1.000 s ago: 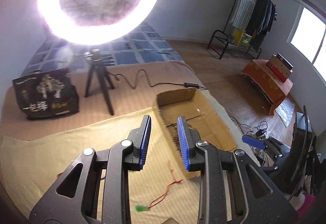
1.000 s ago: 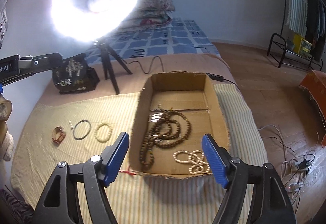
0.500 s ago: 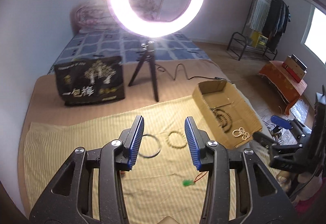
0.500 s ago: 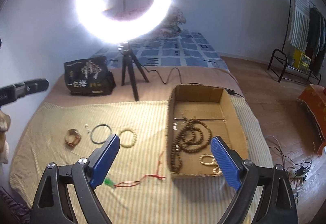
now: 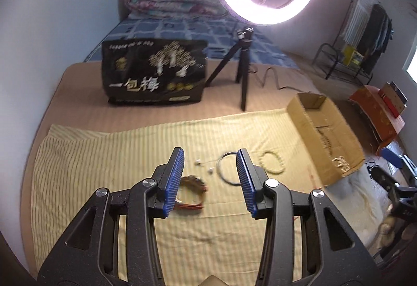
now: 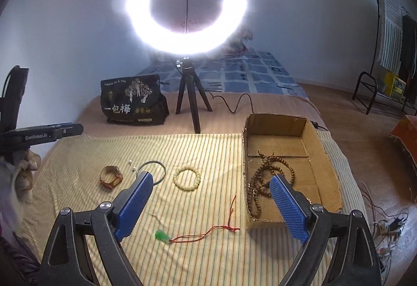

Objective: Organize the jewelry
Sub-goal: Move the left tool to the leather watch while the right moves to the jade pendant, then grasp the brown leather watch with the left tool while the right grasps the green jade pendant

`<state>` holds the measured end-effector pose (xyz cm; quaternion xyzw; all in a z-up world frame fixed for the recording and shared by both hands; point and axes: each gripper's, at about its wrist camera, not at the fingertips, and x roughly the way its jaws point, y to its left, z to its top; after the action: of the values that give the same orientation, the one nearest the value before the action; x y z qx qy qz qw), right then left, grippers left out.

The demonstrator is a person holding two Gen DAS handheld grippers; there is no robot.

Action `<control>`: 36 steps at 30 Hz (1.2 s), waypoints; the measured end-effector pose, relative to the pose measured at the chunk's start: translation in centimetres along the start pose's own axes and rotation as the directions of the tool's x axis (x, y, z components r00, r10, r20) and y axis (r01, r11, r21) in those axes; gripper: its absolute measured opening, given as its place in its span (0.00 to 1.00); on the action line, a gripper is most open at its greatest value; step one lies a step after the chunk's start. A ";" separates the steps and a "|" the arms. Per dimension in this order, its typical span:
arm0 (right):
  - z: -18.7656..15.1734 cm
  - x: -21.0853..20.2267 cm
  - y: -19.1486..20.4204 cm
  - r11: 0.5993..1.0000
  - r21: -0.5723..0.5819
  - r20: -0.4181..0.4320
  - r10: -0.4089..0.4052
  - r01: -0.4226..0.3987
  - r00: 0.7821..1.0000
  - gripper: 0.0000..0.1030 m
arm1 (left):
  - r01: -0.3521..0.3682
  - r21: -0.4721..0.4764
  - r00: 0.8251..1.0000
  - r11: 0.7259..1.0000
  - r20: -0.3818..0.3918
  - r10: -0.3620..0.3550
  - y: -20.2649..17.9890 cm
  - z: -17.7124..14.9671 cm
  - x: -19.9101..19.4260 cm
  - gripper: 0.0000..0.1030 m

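Both grippers are empty. My left gripper has its fingers part open, nothing between them; it hangs above the watch, which lies on the striped cloth just under the left finger. My right gripper is spread wide, nothing gripped, with the green pendant and its red cord on the cloth below it.

Step in hand, as I judge it: pick the watch with the left. To do it well I centre the fingers over the watch band, come down close to the cloth, then close on the band's edge, not the face. I watch for the cloth bunching up into the grip.

Just past the watch: two small white earrings, then the dark bangle, partly hidden by the right finger, then the pale bead bracelet. I keep clear of these on the way down.

Farther right is the box, already holding a brown bead string. Drop target is there.

Behind: black bag, ring light on a tripod.
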<state>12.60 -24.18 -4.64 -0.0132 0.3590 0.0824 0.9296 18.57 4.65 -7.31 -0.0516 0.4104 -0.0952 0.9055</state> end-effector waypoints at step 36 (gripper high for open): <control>-8.6 12.3 6.9 0.882 -0.308 -0.513 0.162 -0.357 0.843 0.45 | -0.014 -0.150 0.934 0.989 -0.354 -0.040 5.2 -5.2 13.3 0.29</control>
<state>14.76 -16.27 -19.03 -0.1687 0.5492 0.2746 0.7711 23.89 6.83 -21.34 -0.1041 0.5733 -0.0779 0.8090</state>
